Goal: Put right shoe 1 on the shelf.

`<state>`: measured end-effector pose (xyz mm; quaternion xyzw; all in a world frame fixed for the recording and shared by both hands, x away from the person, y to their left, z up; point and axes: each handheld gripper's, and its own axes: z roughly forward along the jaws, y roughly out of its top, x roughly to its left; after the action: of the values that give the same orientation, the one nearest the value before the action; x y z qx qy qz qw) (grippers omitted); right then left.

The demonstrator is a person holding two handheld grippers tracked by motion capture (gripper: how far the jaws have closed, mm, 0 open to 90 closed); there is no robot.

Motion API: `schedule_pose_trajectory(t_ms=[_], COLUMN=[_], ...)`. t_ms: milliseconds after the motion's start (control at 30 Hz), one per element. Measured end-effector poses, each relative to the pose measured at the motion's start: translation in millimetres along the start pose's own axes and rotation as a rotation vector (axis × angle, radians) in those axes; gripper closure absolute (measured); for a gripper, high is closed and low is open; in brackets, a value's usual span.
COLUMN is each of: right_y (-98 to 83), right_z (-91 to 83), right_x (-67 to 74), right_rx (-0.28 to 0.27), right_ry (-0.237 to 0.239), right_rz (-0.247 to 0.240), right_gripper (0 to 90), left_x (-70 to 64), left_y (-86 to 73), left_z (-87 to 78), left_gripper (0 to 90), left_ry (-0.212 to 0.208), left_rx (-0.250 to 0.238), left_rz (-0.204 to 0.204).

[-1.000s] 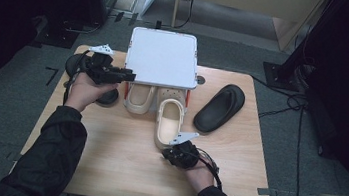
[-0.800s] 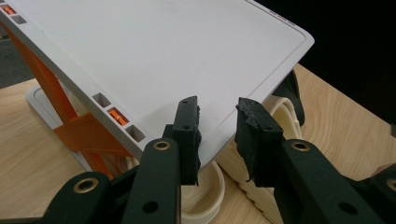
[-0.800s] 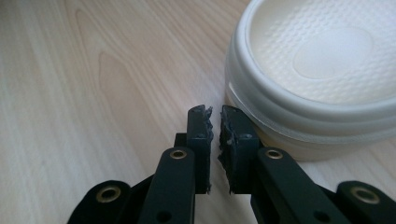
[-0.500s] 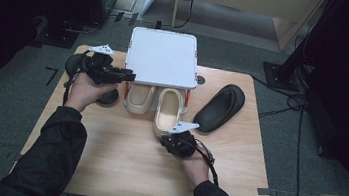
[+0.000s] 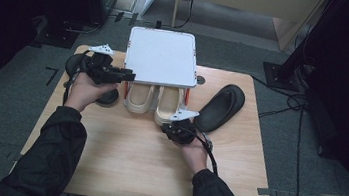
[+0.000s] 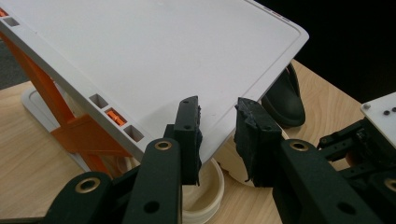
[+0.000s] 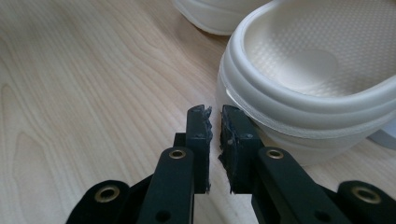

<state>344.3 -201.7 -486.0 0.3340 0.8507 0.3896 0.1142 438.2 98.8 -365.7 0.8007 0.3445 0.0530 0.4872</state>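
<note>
In the right gripper view, the right gripper (image 7: 215,140) has its fingers (image 7: 200,140) all but closed with nothing between them, the rough black pads level with the heel of a cream slipper (image 7: 308,88); one finger lies against the heel's ribbed side wall. This view gives the slipper's texture: a dimpled footbed, a thick rounded rim, soft moulded foam, and the pale wood grain of the counter (image 7: 84,70). From the high view the same gripper (image 5: 177,127) sits at the near end of the right slipper (image 5: 167,108), which lies beside its twin (image 5: 138,98); both toes are tucked under a raised white lid (image 5: 161,56), and a black slipper (image 5: 222,106) lies apart to the right on the counter (image 5: 130,158). The left gripper (image 5: 115,74) reaches in from the left at the lid's near corner. The left gripper view shows what the high view cannot: the fingers (image 6: 189,135) of the left gripper (image 6: 217,135) stand partly apart, straddling the lid's (image 6: 154,60) smooth, flat plastic edge, which is propped at a slant on orange struts (image 6: 79,133) over a white base; I cannot tell whether the pads press on it.
</note>
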Motion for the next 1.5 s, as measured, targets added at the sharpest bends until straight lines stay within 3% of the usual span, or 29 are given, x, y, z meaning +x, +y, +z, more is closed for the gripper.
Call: schedule_pose_trajectory(t_ms=[100, 200, 233, 400, 467, 533, 600, 700, 767, 833, 1000, 1067, 1167, 1233, 1367, 1500], right_y=[0.8, 2.9, 6.4, 15.9, 17.7, 19.9, 26.5, 36.3, 39.4, 40.9, 43.7, 43.3, 42.5, 42.8, 46.0, 47.1], right_z=[0.6, -1.7, -7.4, -16.1, -11.0, -4.5, 2.1, 9.1, 13.1, 15.4, 32.1, 39.0, 44.2, 44.1, 41.9, 38.1], right_x=[-2.5, -2.3, 1.2, 3.1, 1.2, 1.3, 5.1, 13.5, 16.7, 16.4, 8.5, 6.9, 4.6, 1.3, 2.6, -3.4], right_rx=[-0.004, -0.015, -0.055, -0.126, -0.131, -0.150, -0.147, -0.159, -0.154, -0.172, -0.119, -0.105, -0.090, -0.092, -0.063, -0.064], right_ry=[-0.005, 0.020, 0.018, -0.007, -0.029, -0.013, -0.022, -0.052, -0.097, -0.119, -0.124, -0.137, -0.159, -0.125, -0.119, -0.116], right_rz=[0.012, 0.065, 0.055, 0.058, 0.062, 0.081, 0.070, 0.062, 0.047, 0.066, 0.095, 0.087, 0.036, 0.027, -0.106, -0.075], right_gripper=[79.6, 68.4, 66.3, 60.4, 60.6, 61.6, 61.1, 53.5, 53.1, 53.3, 50.6, 52.1, 61.0, 64.7, 70.3, 70.3], left_x=[-0.4, -0.2, -0.1, -0.1, -0.2, -0.2, 0.0, 0.5, 0.3, 0.2, 1.1, 1.2, 1.7, 1.8, 1.7, 1.4], left_y=[0.2, 0.2, 0.1, 0.2, 0.2, 0.1, 0.0, -0.1, -0.1, -0.2, -0.3, -0.4, -0.5, -0.6, -0.5, -0.5], left_z=[0.0, 0.1, 0.2, 0.5, 0.5, 0.5, 0.4, 0.1, 0.3, 0.3, 0.0, 0.1, -0.3, -0.4, -0.2, -0.1], left_gripper=[70.8, 70.8, 70.9, 71.0, 71.0, 71.0, 71.0, 71.1, 71.0, 71.0, 71.0, 71.0, 71.1, 71.1, 71.1, 71.2], left_ry=[0.003, 0.004, 0.003, 0.001, 0.003, 0.002, 0.002, -0.001, -0.001, -0.001, -0.006, -0.007, -0.007, -0.007, -0.008, -0.006], left_rx=[0.003, 0.002, -0.001, 0.001, -0.001, -0.001, -0.003, -0.003, -0.002, -0.003, -0.003, -0.004, -0.003, -0.004, -0.004, -0.004], left_rz=[0.004, 0.003, 0.002, 0.000, -0.002, -0.003, -0.004, -0.007, -0.006, -0.005, -0.005, -0.004, -0.005, -0.004, -0.002, -0.001])
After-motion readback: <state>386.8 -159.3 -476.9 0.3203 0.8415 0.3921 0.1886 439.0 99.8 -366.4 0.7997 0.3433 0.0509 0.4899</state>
